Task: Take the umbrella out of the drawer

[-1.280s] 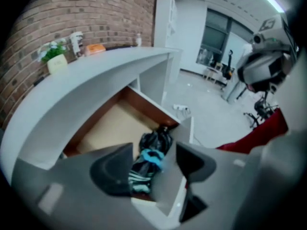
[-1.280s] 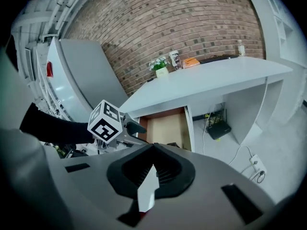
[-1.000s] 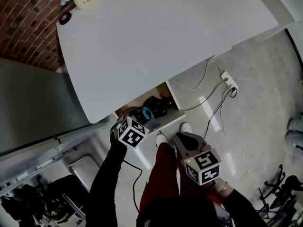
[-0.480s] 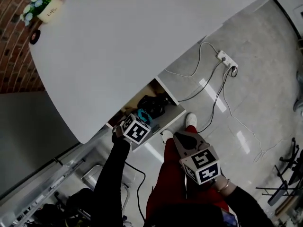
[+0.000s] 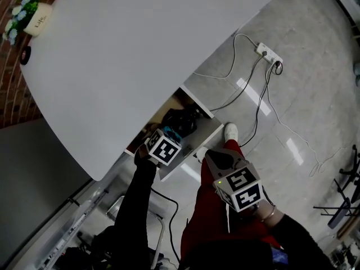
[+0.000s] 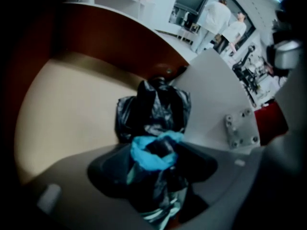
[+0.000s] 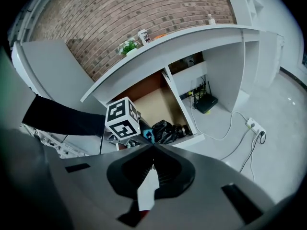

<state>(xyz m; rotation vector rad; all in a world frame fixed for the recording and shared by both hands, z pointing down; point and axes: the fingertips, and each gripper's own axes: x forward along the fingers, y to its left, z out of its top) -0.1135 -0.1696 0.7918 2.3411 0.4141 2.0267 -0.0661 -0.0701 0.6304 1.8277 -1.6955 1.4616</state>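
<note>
The drawer (image 5: 203, 129) stands pulled out from under the white table (image 5: 140, 44). In it lies the umbrella (image 5: 183, 121), a black folded bundle with a blue strap (image 6: 152, 150). My left gripper (image 5: 171, 136) reaches into the drawer's front part. In the left gripper view its jaws are closed round the near end of the umbrella (image 6: 153, 109), at the strap. My right gripper (image 5: 217, 157) hangs shut and empty above the person's red trouser legs, to the right of the drawer. In the right gripper view its jaws (image 7: 152, 148) meet, facing the drawer (image 7: 160, 97) and umbrella (image 7: 167, 131).
A power strip (image 5: 268, 52) with loose cables lies on the tiled floor right of the drawer. A flower pot (image 5: 34, 18) stands at the table's far left. A black router (image 7: 208, 103) sits in the open compartment beside the drawer. Two people (image 6: 218, 20) stand far off.
The head view has swung, sliding the table and drawer up and right in the picture. My left gripper stays at the drawer's front on the umbrella. The right gripper has hardly moved.
</note>
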